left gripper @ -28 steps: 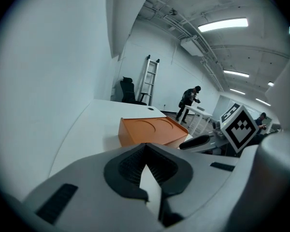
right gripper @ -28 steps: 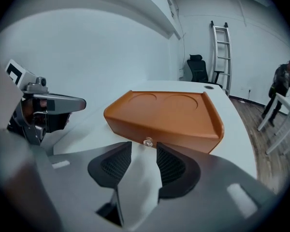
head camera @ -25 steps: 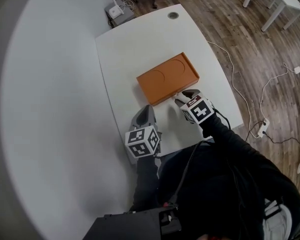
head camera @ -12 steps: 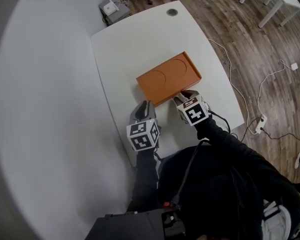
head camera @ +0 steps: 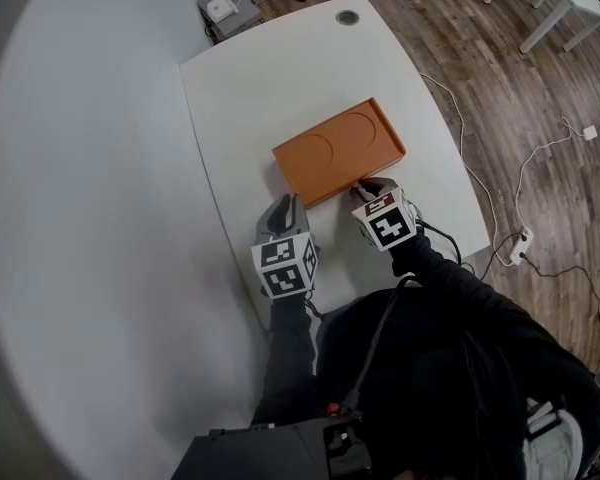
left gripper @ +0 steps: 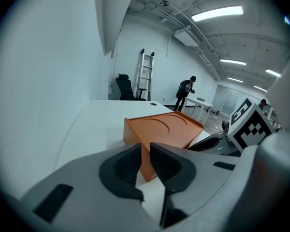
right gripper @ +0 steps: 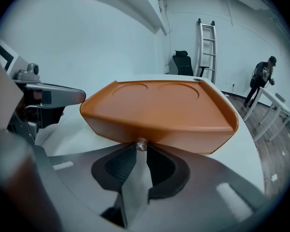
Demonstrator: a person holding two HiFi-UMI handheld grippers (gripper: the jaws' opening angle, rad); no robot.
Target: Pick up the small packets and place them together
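Orange tray [head camera: 338,151]: smooth, matt, plastic by appearance. Tabletop [head camera: 250,78]: white, smooth, low sheen. Floor [head camera: 500,98]: wood planks, satin. Left gripper [head camera: 281,211] and right gripper [head camera: 364,190]: grey matt plastic shells with black ribbed rubbery pads [left gripper: 125,166]. The right jaws, just closing, pinch a small packet [right gripper: 141,144] — glossy, crinkled film.

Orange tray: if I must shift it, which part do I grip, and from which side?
Probably the raised lip along its right short end, coming down from the right, one jaw inside, one on the outer wall. The orange tray looks too wide to span, and the right gripper, whose jaws have just been closing on a small shiny thing, crowds its near edge.
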